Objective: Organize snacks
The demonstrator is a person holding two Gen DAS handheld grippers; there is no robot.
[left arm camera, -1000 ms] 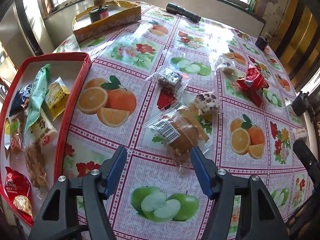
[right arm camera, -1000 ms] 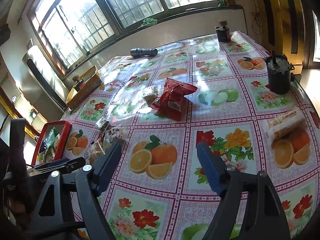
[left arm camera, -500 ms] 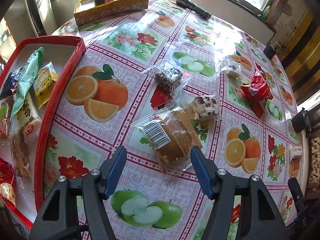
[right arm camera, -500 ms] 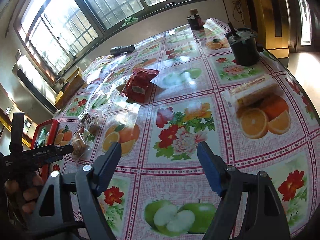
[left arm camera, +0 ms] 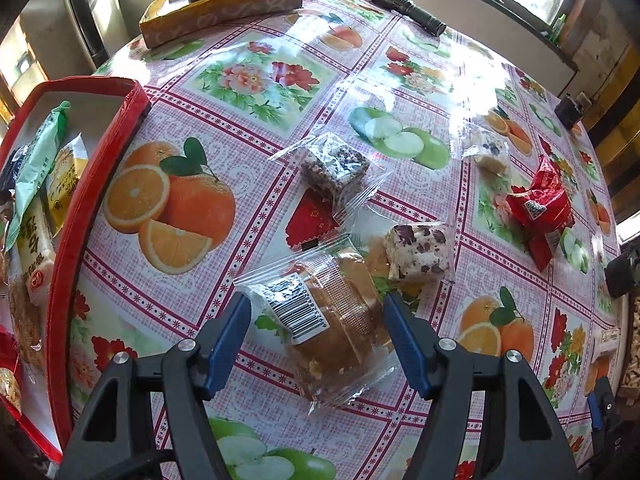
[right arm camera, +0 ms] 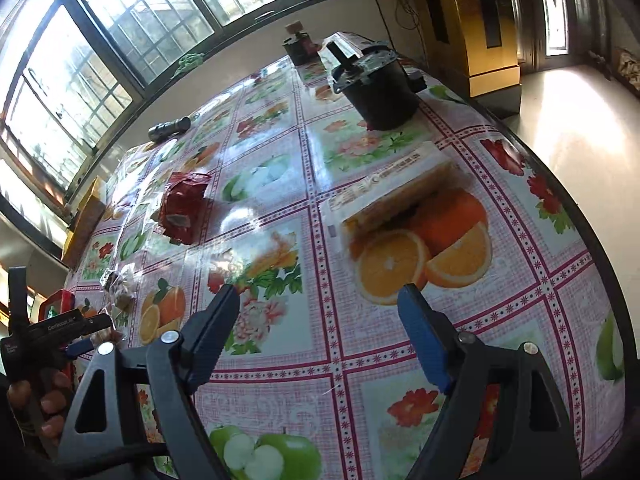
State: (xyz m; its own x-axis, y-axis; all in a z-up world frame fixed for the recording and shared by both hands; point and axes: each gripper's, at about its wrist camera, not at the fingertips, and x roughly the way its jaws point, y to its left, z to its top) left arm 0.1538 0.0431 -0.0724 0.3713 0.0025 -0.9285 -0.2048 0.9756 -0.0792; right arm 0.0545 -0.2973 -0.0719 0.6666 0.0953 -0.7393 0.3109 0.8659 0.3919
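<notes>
My left gripper (left arm camera: 318, 312) is open, its blue fingers on either side of a clear-wrapped brown cake with a barcode label (left arm camera: 332, 320) on the fruit-print tablecloth. Beyond it lie a nougat square (left arm camera: 418, 254), a dark seeded bar (left arm camera: 336, 166), a pale wrapped snack (left arm camera: 486, 152) and a red packet (left arm camera: 538, 208). A red tray (left arm camera: 72, 216) at the left holds several wrapped snacks. My right gripper (right arm camera: 320, 312) is open and empty above the cloth, short of a clear-wrapped layered cake (right arm camera: 392, 184). The red packet (right arm camera: 182, 204) lies further left.
A yellow box (left arm camera: 224, 8) with a dark jar stands at the back left, a black flashlight (left arm camera: 408, 2) at the back. A black round motor-like can (right arm camera: 376, 88) stands behind the layered cake. The table edge curves close on the right (right arm camera: 580, 224).
My left gripper has moved forward so the brown cake now lies between its fingers. My right gripper has swung right toward the layered cake near the table edge.
</notes>
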